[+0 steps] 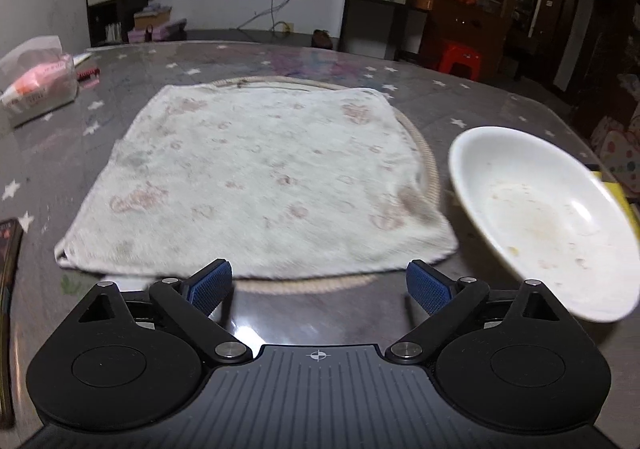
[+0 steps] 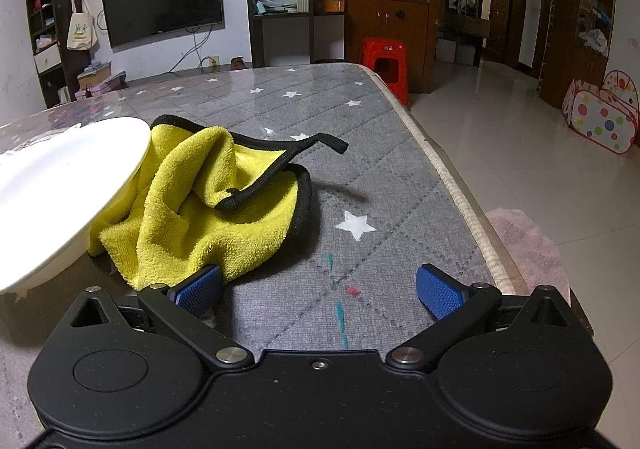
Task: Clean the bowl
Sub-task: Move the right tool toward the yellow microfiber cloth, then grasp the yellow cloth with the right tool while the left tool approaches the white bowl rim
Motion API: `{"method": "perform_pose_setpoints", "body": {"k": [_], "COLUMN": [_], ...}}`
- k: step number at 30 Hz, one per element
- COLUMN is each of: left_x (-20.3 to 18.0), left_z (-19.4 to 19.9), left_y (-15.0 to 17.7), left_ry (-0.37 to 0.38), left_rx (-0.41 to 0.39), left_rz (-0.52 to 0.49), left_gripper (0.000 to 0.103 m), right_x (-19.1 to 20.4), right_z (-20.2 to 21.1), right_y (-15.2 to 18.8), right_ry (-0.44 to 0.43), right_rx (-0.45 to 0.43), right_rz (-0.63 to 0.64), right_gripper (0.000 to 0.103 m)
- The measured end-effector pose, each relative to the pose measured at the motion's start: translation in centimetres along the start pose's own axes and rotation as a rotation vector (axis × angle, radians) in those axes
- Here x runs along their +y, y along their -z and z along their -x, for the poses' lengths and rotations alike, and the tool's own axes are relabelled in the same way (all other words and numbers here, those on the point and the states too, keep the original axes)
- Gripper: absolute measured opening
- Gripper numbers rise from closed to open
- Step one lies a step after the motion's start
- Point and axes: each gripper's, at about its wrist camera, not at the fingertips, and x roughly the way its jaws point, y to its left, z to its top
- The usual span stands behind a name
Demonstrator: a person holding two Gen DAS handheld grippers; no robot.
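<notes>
Living-room furniture, a dark wall television and glass cabinets stand behind a table (image 2: 384,153) covered in grey quilted cloth with white stars under a glossy sheet. A pale, stained towel (image 1: 256,181) lies spread flat over a round rope mat (image 1: 430,165), probably as a working pad to keep the table dry. Just right of it sits the white bowl (image 1: 540,217), tilted, its inside smeared with dried residue and a few crumbs, so the cleaning looks not yet done. In the right wrist view the bowl's rim overlaps a crumpled yellow cloth (image 2: 208,209) with black edging, which appears to prop it up and sits within easy reach for wiping. The left hand-held gripper (image 1: 320,283) hovers near the towel's front edge, jaws wide apart and empty. The right hand-held gripper (image 2: 320,291) is likewise spread wide with nothing between its pads, the left pad close beside the yellow cloth's corner.
</notes>
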Motion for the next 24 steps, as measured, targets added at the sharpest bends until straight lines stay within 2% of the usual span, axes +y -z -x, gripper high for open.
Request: {"method": "perform_pose_setpoints", "body": {"k": [7,11,15,17,21,24], "left_x": [-2.1,-3.9,-6.0,-6.7,-8.1,-8.7], "left_z": [1.6,2.4,2.9,3.0,2.7,2.2], "left_y": [-0.1,-0.3,-0.4,-0.4,-0.5,-0.5], "left_ry": [0.039,0.108,0.135,0.143,0.141,0.145], "left_rx": [0.015,0.031,0.040,0.041,0.061,0.092], "left_rz": [-0.005,-0.005,-0.039,-0.050,-0.055,-0.036], "left_gripper": [0.095,0.095,0.094,0.094,0.091,0.088], "right_x": [-1.6,-1.5,-0.8,0.2,1.1,2.0], "right_z": [1.6,3.5,4.4,4.4,3.0,2.2], "right_y": [-0.7,-1.9,-3.2,-3.7,-4.8,-5.4], "right_ry": [-0.075,-0.100,-0.125,-0.148,-0.190,-0.216], "right_rx": [0.001,-0.043,-0.078,-0.083,-0.080,-0.067], "right_rz": [-0.041,-0.001,0.040,0.042,0.045,0.058], "right_gripper": [0.103,0.103,0.102,0.095,0.088,0.076]}}
